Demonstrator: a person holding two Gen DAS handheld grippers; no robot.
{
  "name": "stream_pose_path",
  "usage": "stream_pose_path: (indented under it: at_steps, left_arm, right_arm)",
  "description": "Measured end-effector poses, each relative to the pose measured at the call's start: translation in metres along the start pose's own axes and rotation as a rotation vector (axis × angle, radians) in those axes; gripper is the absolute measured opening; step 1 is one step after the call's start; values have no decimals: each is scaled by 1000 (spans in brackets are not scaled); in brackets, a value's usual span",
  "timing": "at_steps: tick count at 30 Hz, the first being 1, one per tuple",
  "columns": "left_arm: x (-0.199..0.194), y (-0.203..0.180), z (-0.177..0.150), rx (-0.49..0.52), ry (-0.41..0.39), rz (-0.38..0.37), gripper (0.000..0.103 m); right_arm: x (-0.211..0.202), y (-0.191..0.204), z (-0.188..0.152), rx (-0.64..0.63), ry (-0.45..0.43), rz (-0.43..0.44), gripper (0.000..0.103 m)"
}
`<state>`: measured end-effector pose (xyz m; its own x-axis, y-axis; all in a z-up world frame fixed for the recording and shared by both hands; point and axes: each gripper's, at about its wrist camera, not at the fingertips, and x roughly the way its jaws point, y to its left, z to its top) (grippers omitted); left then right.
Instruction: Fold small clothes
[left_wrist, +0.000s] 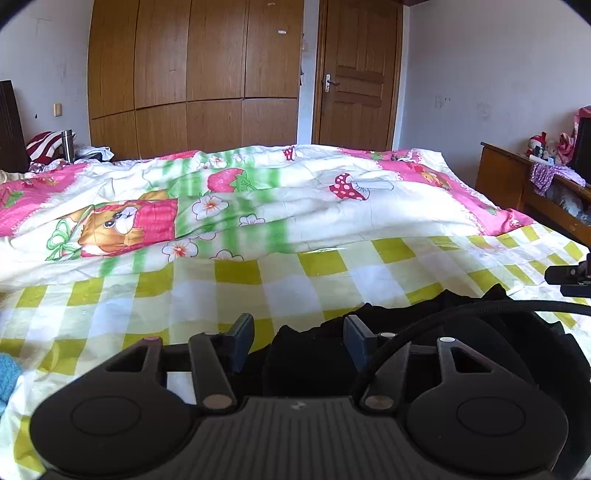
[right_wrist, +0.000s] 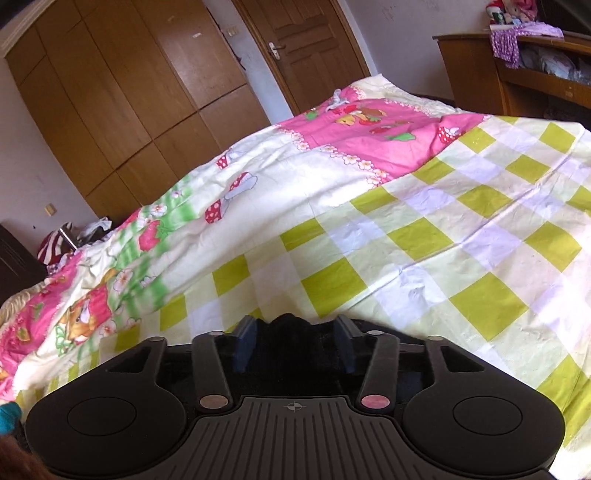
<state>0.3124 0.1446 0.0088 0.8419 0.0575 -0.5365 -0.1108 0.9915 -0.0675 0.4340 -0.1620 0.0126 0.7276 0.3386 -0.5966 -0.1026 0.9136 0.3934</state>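
Note:
A small black garment (left_wrist: 406, 317) lies crumpled on the green-and-white checked bedsheet (left_wrist: 258, 291) at the near edge. My left gripper (left_wrist: 299, 345) is open, its fingers spread over the garment's left part. In the right wrist view the black garment (right_wrist: 291, 343) bulges up between the fingers of my right gripper (right_wrist: 295, 345), which stand apart; I cannot tell whether they press it. The right gripper's side shows in the left wrist view at the far right (left_wrist: 569, 277). A black cable (left_wrist: 480, 308) arcs over the garment.
A pink and white cartoon quilt (left_wrist: 229, 199) is bunched across the far half of the bed. A blue cloth (left_wrist: 7, 373) lies at the left edge. A wooden cabinet (left_wrist: 517, 184) stands right of the bed. A wardrobe (left_wrist: 192, 74) and a door (left_wrist: 354, 74) are behind.

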Motion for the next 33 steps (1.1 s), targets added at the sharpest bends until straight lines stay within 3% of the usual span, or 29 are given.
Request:
stream_pose_path:
  at_steps: [3,4,6,8,13,20,23,26,28,29,30,32,33]
  left_arm:
    - [-20,-8,-3,23,-17,-15,72]
    - [-30,-11,-7,39,-25,-25,73]
    - [-48,-15,-22,62,-33,-9,86]
    - [-56,-14,-40,61,-2,15,90]
    - [-44,5,-72,-54,141,-11,90]
    - [-28,14,-50,-108,87,-32,90]
    - [-9,17,-51,-130,114,-10,89]
    - [2,21,-55,-181,131,-45,89]
    - [3,15,-54,-143,118,-36,89]
    - [4,12,-53,-122,116,-22,86]
    - [5,11,-54,-117,120,-21,79]
    - [5,9,-56,-125,134,-47,64]
    - [1,7,-58,-127,131,-57,61]
  right_arm:
    - [-15,-2,-7,-101,-43,-31,50]
    - [-19,-5,-11,-115,-35,-28,50]
    - [-28,-14,-21,-119,0,-11,50]
    - [-31,-24,-36,-121,54,2,50]
    - [-19,-32,-50,-128,76,-27,50]
    - [0,-9,-31,-244,8,-12,51]
    - [25,-9,-27,-222,73,17,51]
    - [48,-9,-30,-209,125,18,50]
    - [50,-5,-31,-235,126,39,44]
    - [49,-2,-31,-255,131,48,35]
    - [49,0,-31,-277,138,35,19]
    - [45,-1,-29,-294,140,19,10]
    - [39,-3,-28,-289,132,22,5]
